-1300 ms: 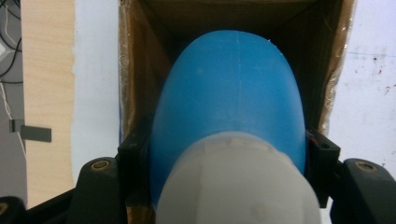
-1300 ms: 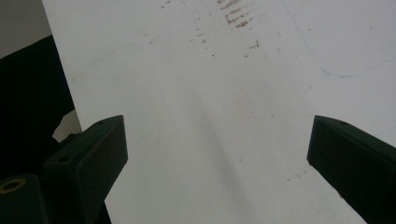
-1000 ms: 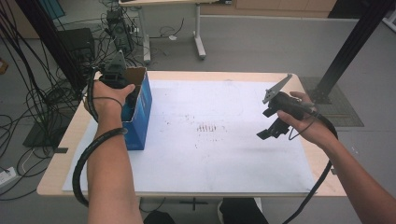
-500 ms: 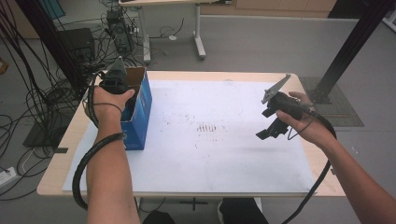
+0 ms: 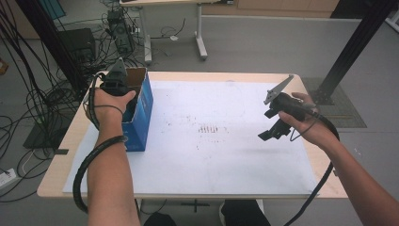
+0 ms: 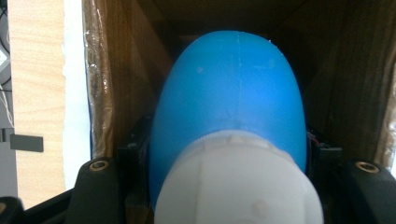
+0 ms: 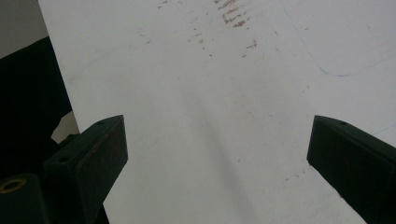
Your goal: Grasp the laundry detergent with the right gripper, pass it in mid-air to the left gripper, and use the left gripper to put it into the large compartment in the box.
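Left tool holds a blue bottle inside the box; right tool hangs empty.

Above the white sheet [image 5: 226, 160] near the worktop's [image 5: 56, 183] right edge, the right tool [image 7: 217, 154] hangs with jaws wide apart. At the far left corner, the left tool [image 5: 123, 96] grips a blue bottle [image 6: 229, 98] with a white cap [image 6: 238, 182], down in the open cardboard box [image 5: 141, 113].

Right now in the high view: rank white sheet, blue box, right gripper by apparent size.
1. white sheet, covering most of the table.
2. blue box, open-topped, partly hidden behind the left gripper and hand.
3. right gripper, held above the sheet and nearer the camera, so it may look somewhat larger than it really is.
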{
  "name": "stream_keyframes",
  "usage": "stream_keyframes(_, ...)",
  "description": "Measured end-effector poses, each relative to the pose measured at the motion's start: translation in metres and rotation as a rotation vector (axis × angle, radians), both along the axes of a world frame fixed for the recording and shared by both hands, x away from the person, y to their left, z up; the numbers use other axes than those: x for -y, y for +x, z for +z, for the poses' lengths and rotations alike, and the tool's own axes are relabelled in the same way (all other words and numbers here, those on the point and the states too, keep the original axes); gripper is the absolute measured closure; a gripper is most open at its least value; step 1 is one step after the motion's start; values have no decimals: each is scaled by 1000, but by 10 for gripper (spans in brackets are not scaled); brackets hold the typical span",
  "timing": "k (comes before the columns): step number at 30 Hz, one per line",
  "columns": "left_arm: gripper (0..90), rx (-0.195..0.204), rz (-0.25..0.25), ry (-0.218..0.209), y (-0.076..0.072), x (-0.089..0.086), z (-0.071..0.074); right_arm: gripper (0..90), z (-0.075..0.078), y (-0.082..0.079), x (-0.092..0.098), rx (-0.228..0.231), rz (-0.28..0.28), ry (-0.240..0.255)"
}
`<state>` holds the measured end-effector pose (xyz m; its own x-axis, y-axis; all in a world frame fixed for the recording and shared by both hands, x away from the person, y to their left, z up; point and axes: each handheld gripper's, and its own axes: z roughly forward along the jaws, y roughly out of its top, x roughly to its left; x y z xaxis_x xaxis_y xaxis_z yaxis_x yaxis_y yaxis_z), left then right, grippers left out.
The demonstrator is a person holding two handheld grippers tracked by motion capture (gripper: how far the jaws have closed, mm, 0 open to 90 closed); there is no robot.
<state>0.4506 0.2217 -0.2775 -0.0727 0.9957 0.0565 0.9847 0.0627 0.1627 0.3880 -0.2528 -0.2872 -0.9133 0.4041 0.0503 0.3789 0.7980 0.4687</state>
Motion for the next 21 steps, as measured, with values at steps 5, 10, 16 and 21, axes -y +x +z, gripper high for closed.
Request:
stream_keyframes(5,363,-2,-1,-1,0,1,0,50,0,1,1,-1,-3,-2)
stream_keyframes(10,363,-2,2,-2,0,1,0,50,2,1,0,1,0,-4)
stream_keyframes(16,363,-1,3,-5,0,0,0,50,3,0,-1,2,1,-4)
stream_keyframes(21,363,2,4,-4,-1,0,0,49,3,0,-1,4,1,-6)
